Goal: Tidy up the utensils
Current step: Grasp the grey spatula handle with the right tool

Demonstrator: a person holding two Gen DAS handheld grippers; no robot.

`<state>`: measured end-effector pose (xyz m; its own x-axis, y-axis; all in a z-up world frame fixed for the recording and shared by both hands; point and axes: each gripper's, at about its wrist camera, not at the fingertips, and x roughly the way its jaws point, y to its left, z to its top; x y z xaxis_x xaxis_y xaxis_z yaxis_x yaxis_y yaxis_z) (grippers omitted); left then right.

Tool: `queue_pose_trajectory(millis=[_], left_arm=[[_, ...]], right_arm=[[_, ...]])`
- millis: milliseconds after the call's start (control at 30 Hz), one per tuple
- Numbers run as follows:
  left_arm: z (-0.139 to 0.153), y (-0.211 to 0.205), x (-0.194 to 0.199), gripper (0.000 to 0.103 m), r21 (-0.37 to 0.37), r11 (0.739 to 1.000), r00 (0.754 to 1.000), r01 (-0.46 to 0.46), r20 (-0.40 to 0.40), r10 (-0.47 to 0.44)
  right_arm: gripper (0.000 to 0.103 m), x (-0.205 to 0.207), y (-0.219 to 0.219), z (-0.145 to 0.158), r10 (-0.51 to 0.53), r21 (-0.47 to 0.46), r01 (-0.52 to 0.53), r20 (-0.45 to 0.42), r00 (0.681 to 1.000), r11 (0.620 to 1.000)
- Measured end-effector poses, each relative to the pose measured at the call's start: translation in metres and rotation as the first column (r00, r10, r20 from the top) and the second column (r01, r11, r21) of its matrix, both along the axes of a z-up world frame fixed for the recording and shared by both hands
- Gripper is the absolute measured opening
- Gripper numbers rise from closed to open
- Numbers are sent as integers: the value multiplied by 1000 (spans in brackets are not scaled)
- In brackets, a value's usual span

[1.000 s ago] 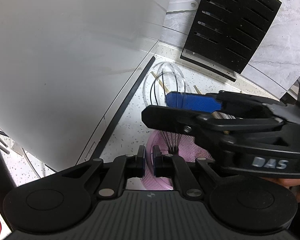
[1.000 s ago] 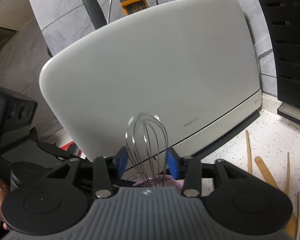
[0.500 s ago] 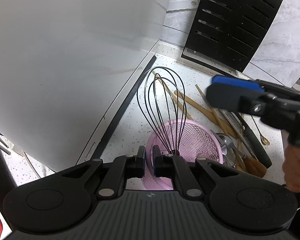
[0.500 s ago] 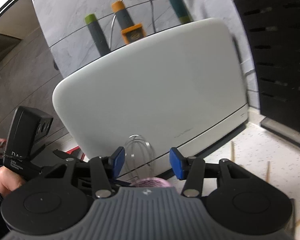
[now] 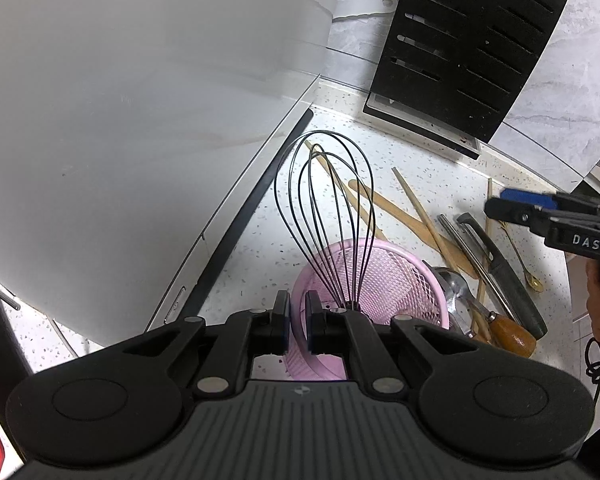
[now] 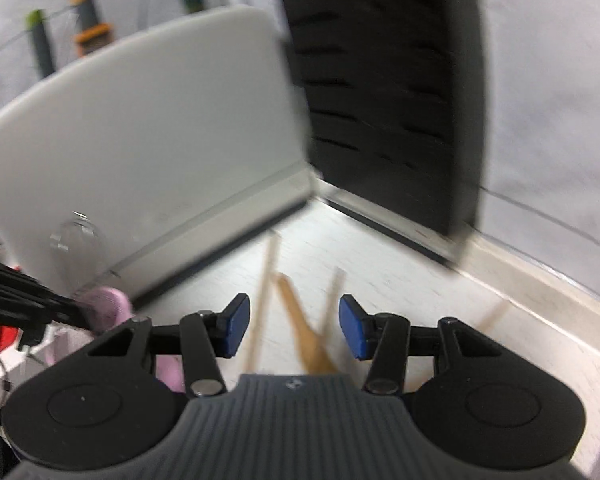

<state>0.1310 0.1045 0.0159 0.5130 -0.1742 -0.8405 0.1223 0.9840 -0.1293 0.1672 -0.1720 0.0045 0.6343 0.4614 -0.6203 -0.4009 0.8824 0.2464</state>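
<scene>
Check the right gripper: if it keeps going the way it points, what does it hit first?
Likely the wooden sticks on the counter; they lie between the open right gripper's fingers. The frame is blurred, so depth is uncertain.

The left wrist view is sharp and evenly lit; the white board [image 5: 140, 100] shows soft grey gradients with a brighter patch at its lower left edge, and the whisk [image 5: 326, 220] wires read crisply. The right wrist view is smeared by motion blur: the black slotted rack [image 6: 380, 92] and wooden sticks [image 6: 296, 320] streak. Both views bend at the edges, with dark corners.
</scene>
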Motion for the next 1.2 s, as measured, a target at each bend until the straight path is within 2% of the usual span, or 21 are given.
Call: queue_pose_trajectory(millis=[300,533,767,867,1033,1200], left_arm=[[0,-2,0,7,5,1000,1000,1,1,-1],[1,-5,0,7,9,1000,1000,3,1,-3],[1,-6,2,7,12,1000,1000,9,1,-9],[0,-6,2,7,10,1000,1000,10,-1,-10],[0,-8,2,7,15,1000,1000,8,-2,-7],[-1,-7,2,7,11,1000,1000,11,-4,-11]], right_arm=[[49,0,-48,-32,-102,-102,94,-78,992,990],[49,-2,-60,-45,-114,-140,97,-118,986,985],[48,-8,-40,-45,-19,-148,-2,-140,990,989],[44,-7,-29,-46,12,-174,-38,-147,989,984],[40,3,-15,-49,5,-230,-45,-176,984,972],[41,12,-3,-49,2,-285,-62,-206,979,957]])
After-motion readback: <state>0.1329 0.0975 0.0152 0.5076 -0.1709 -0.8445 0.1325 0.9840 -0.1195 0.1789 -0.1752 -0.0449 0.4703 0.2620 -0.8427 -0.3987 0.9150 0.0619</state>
